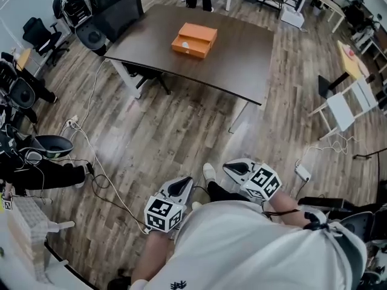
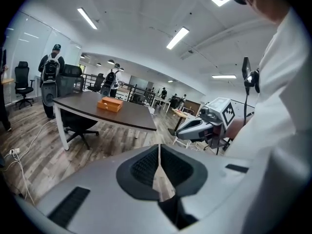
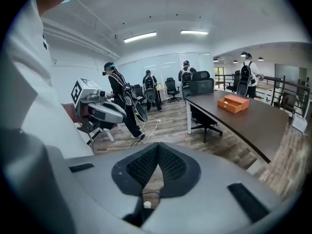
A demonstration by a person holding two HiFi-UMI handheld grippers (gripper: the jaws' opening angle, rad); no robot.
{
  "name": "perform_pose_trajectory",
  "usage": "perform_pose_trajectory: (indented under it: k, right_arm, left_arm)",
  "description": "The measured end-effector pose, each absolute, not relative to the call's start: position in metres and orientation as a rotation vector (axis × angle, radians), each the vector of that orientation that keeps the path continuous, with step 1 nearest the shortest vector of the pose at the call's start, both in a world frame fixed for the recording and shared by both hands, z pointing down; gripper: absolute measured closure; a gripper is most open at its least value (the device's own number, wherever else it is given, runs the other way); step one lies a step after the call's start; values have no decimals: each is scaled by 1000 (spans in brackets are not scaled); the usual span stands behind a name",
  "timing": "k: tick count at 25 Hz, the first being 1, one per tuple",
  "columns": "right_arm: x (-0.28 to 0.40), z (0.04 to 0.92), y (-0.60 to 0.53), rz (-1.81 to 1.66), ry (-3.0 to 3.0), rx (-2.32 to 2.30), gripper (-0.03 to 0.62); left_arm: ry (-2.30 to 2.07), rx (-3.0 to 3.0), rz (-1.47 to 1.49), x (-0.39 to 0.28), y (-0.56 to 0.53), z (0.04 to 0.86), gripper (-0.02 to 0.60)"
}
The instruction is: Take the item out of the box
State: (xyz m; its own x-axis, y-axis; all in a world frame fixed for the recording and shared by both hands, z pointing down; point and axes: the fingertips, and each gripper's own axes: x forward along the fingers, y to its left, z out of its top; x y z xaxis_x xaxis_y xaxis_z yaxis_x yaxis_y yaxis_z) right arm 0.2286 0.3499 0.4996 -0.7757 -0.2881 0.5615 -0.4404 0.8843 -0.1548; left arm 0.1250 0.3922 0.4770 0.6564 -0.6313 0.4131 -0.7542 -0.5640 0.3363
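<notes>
Two grippers, both low at the bottom centre of the head view, held close to the person's body. The left gripper point(image 1: 183, 185) has its jaws pressed together with nothing between them. Right gripper point(image 1: 231, 167) is the same: fully closed, empty.

One white cable point(image 1: 91, 144) trails over the wood floor at mid-left, between the person and the table.

One dark brown table point(image 1: 242, 59) sits at upper centre, well apart from both grippers. One orange box point(image 1: 195, 40) is on it, near the far side; nothing else is on the tabletop. The box top looks offset, maybe slid partly open. The item inside isn't visible from here.

Several black office chairs point(image 1: 91, 35) are at upper left, too overlapped for a clean count. Four people point(image 3: 185, 74) stand in the background of the right gripper view.

Step, as I read it: pre-approach, and the box is untouched. The next move calls for closing the gap to the table, opening both sets of jaws, steadying the box with one gripper and opening it with the other, then picking out the item.
</notes>
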Motion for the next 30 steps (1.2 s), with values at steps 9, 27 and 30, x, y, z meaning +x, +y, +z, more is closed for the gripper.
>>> perform_pose_trajectory:
  k: [9,27,30]
  right_arm:
    - [233,497,185,411,-2552,561,592]
    - [220,519,6,524,-2534,622,499]
    - [201,525,-23,522,-2513,659,499]
  left_arm:
    - [-1086,2380,428,135,243,465,558]
    - [-1061,2390,427,125,65,462,557]
    - [-1039,2407,408,102,36,468,557]
